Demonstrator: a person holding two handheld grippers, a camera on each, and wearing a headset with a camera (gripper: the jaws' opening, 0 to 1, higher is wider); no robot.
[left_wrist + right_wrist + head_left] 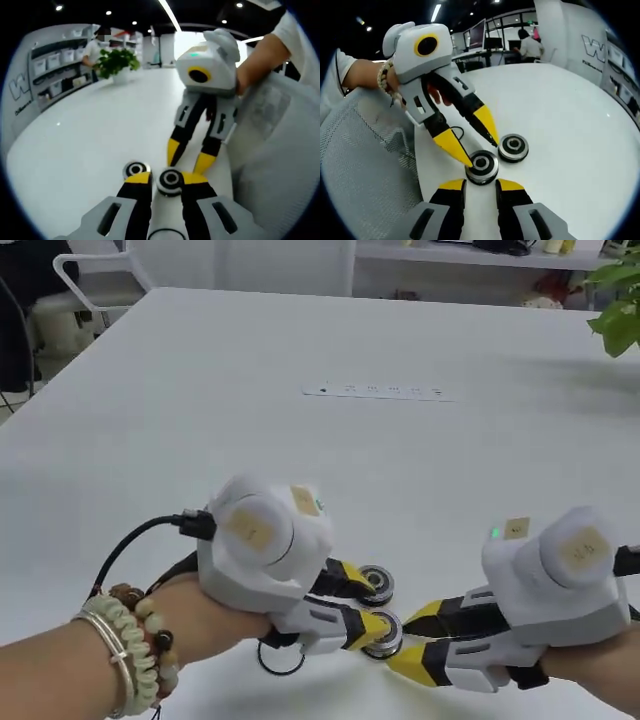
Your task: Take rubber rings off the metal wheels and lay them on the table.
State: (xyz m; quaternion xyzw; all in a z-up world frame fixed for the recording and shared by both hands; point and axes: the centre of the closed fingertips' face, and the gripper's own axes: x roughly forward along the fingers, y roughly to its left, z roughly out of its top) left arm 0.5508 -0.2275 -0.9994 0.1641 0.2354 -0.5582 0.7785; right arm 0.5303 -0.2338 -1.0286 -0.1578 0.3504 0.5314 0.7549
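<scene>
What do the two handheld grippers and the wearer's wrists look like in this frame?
The left gripper and right gripper share rounded white housings, black jaws with yellow tips, and tan stickers. A black cable leaves the left one. The left wrist wears cream and brown beaded bracelets.

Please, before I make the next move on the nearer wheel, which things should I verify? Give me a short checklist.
1. Left gripper open: ok.
2. Right gripper open: ok.
3. Near wheel sits between the left gripper's jaws: ok.
4. Near wheel is held steady: cannot tell.
5. Right gripper points at the near wheel, not the far wheel: ok.
6. Bare table is free for laying a ring: ok.
</scene>
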